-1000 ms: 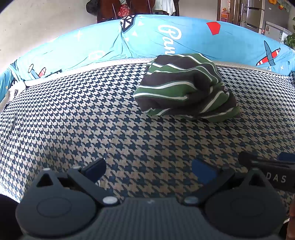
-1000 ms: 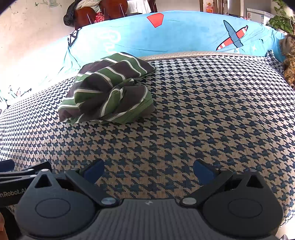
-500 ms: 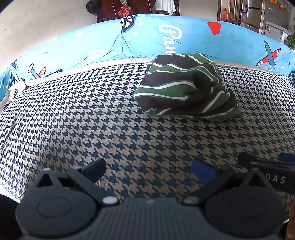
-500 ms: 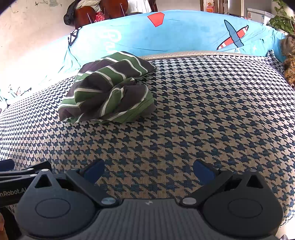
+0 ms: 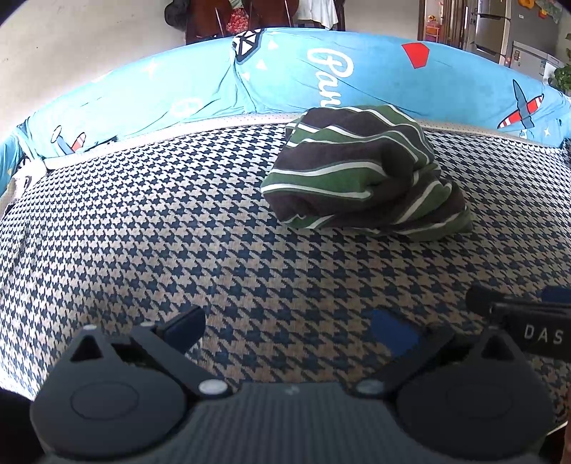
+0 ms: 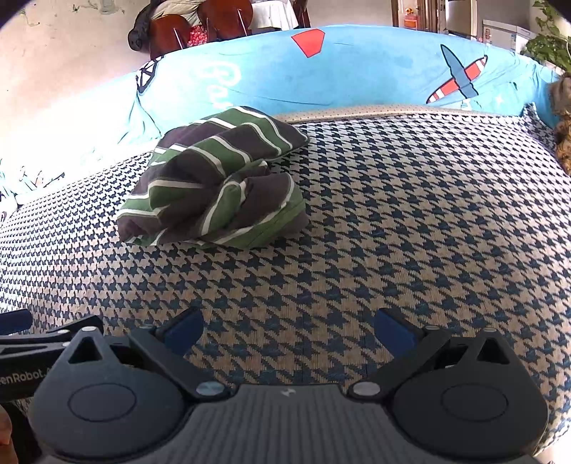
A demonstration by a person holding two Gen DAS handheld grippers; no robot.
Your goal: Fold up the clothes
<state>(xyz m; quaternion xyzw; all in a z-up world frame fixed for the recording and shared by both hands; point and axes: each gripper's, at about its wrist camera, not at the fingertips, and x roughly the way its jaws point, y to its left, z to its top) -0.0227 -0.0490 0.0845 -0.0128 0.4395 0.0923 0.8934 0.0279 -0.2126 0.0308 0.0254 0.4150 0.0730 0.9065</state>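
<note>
A crumpled garment with green, dark brown and white stripes lies in a heap on the houndstooth cover, toward the far side. The right wrist view has the same garment up and to the left. My left gripper hovers open over bare cover, well short of the heap, nothing between its blue pads. My right gripper is likewise open and holds nothing, near the front of the cover. At the right edge of the left wrist view a part of the other gripper shows.
A light-blue cushion printed with planes and lettering runs along the far side behind the heap. Dark wooden chairs stand past it. A plant sits at the far right, and a metal cabinet stands beyond the cushion.
</note>
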